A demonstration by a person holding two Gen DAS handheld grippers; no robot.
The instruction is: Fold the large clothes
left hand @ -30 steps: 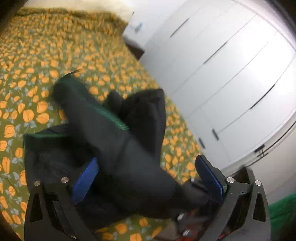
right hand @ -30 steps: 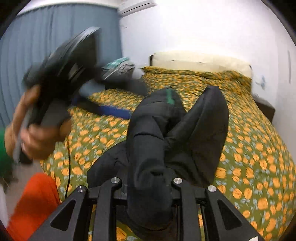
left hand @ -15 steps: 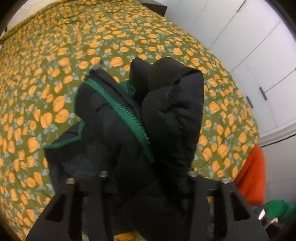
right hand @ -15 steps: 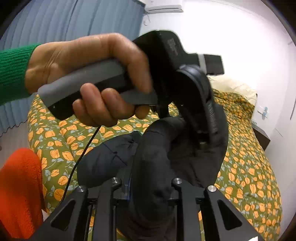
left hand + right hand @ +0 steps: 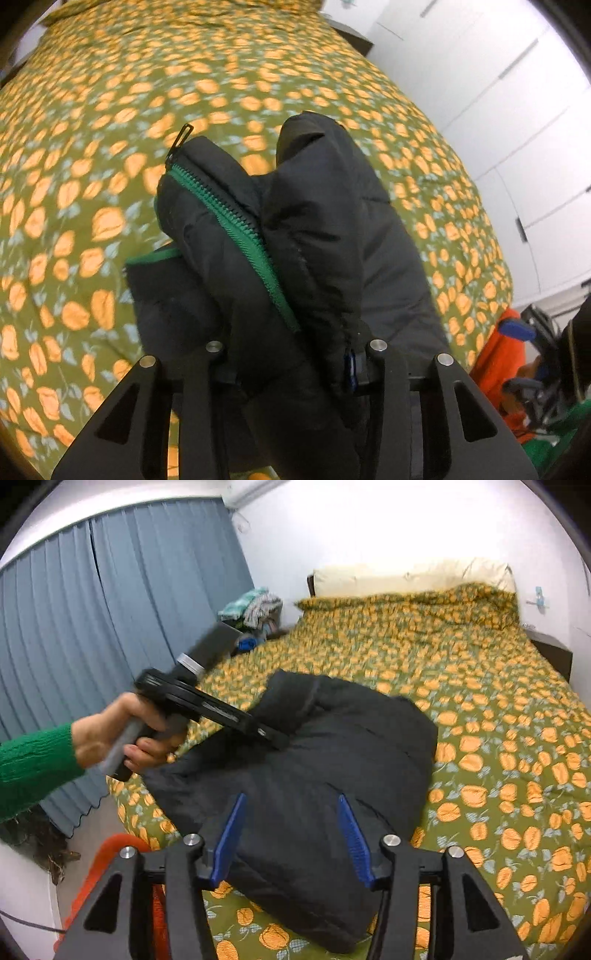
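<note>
Floral bedspread (image 5: 498, 709) is carrying the black jacket (image 5: 332, 760), lying toward 12 o'clock of the right gripper (image 5: 291, 834), jaws gaping empty. Left gripper (image 5: 291, 354) is pinching a jacket fold, so it is nearer.

My left gripper (image 5: 288, 354) is clamped on a bunched fold of the black jacket (image 5: 314, 236), its green zipper (image 5: 236, 229) running toward eleven o'clock. The floral bedspread (image 5: 110, 110) lies beneath; white wardrobe doors (image 5: 517, 110) stand at two o'clock.

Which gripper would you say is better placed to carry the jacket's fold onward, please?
Left, probably. The left gripper is already shut on the black jacket, with its green zipper edge bunched between its fingers. The right gripper is open, holding nothing, above the jacket.
</note>
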